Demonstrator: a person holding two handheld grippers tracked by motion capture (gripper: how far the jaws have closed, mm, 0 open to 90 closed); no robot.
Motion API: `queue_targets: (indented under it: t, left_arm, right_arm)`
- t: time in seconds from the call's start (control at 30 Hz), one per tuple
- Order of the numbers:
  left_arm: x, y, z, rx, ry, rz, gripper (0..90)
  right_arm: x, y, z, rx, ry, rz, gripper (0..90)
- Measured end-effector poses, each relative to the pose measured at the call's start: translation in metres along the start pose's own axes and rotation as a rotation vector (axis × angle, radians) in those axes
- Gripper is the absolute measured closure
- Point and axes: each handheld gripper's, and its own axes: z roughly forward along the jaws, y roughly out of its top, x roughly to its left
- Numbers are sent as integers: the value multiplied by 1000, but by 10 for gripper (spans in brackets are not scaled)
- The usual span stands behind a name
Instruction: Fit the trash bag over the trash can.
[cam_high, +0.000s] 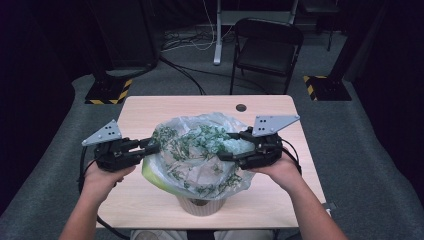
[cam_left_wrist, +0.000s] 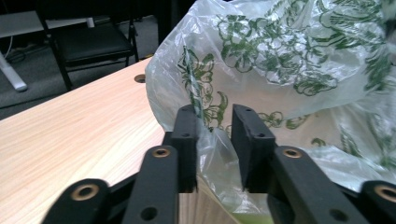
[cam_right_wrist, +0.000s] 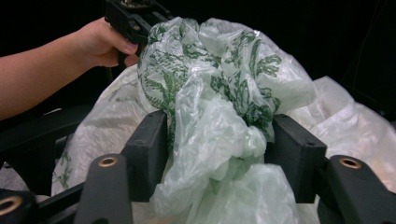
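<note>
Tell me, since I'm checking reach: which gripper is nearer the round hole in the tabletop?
Right. The right gripper sits just below the hole, slightly left; the left gripper is farther off at the plastic bag's other side.

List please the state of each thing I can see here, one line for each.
plastic bag: crumpled, held up over the table between both grippers
left gripper: jaws a little apart, bag's edge between them
right gripper: jaws wide, bunched bag film between them
table: upright, bag above it
chair: upright, unoccupied
</note>
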Motion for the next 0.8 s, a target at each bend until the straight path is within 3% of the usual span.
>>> queue_targets:
  t: [0.23,0.43,0.5,0.6,0.7,0.8]
  left_arm:
    - [-1,-9,-11,16,12,32,813]
    - [5,-27,-19,16,27,8,843]
    - [8,-34,-19,17,32,-8,843]
    - [11,-45,-19,12,28,-25,844]
    - [13,-55,-15,13,25,-40,843]
    - [14,-63,-10,15,15,-51,841]
  right_arm:
    - [3,3,-11,-39,-1,-29,338]
    - [4,6,-21,-82,-2,-46,324]
    - [5,6,-25,-100,-12,-48,414]
    - [6,6,-25,-81,21,-54,632]
    - [8,4,-16,-29,42,-60,709]
    - [8,3,1,37,39,-68,726]
